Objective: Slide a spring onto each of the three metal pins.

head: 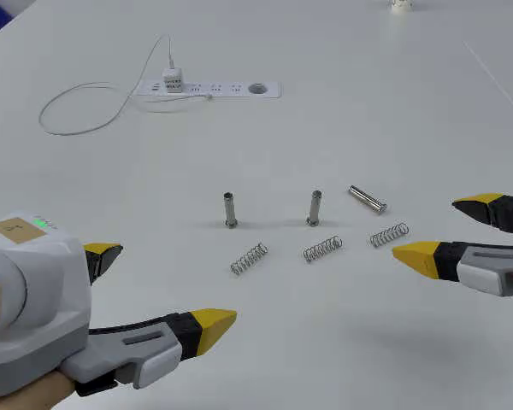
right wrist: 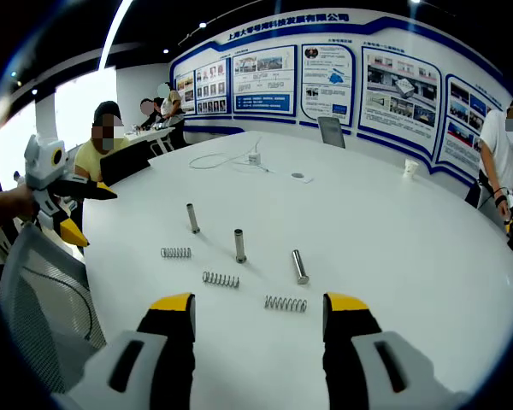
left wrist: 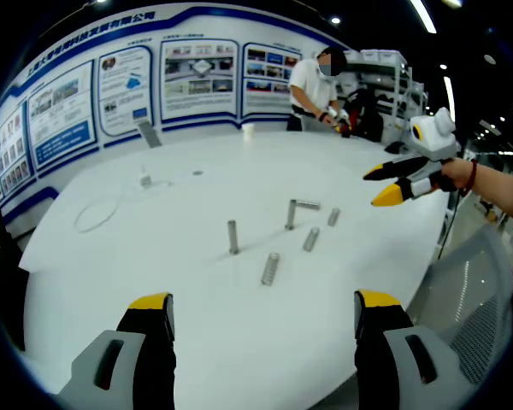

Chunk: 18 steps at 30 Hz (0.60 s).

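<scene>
Two metal pins point(head: 230, 209) point(head: 315, 207) stand upright on the white table, and a third pin point(head: 368, 199) lies on its side to their right. Three springs point(head: 249, 259) point(head: 322, 248) point(head: 389, 235) lie loose in a row just in front of the pins. My left gripper point(head: 158, 290) hovers open at the near left, well short of the springs. At the right my right gripper point(head: 449, 229) is open, its lower tip close beside the rightmost spring point(right wrist: 285, 303). The upright pins point(left wrist: 232, 237) point(left wrist: 291, 213) and the nearest spring point(left wrist: 270, 267) lie ahead of the left gripper point(left wrist: 263, 303).
A white power strip point(head: 209, 88) with a plugged charger point(head: 172, 83) and a looped cable point(head: 77, 107) lies at the back left. A small white cup point(head: 401, 5) stands at the far edge. People sit and stand beyond the table, and a mesh chair point(right wrist: 43, 290) stands nearby.
</scene>
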### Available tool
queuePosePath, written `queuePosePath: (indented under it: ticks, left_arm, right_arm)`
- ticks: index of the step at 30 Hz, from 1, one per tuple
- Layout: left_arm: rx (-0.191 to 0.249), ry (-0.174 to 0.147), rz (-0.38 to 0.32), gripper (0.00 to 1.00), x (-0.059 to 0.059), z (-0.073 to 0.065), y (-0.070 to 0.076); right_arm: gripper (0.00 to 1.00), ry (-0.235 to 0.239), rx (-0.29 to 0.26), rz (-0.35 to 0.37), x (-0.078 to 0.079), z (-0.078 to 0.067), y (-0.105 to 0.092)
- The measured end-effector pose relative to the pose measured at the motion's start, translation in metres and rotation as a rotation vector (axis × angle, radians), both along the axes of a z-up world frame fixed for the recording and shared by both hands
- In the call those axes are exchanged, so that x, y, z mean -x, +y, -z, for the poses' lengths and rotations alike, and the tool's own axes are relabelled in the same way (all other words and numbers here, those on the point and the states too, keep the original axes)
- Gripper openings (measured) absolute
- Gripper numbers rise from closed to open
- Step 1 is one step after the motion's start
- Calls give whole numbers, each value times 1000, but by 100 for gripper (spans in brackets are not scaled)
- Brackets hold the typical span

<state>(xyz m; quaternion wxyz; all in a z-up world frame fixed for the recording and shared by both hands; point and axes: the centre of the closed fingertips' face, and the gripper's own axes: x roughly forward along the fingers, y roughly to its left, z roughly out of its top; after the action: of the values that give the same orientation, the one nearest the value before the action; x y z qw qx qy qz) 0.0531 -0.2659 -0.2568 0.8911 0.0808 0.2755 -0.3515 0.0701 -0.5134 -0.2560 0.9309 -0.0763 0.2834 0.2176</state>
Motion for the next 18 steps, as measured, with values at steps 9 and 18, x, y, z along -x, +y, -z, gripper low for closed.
queuePosePath:
  ticks: [9, 18]
  left_arm:
    - [8, 2, 3, 87, -3, 1, -2]
    - [20, 7, 5, 85, -5, 4, -8]
  right_arm:
    - [55, 26, 26, -19, -25, 13, -2]
    - [47, 43, 41, -7, -50, 28, -7]
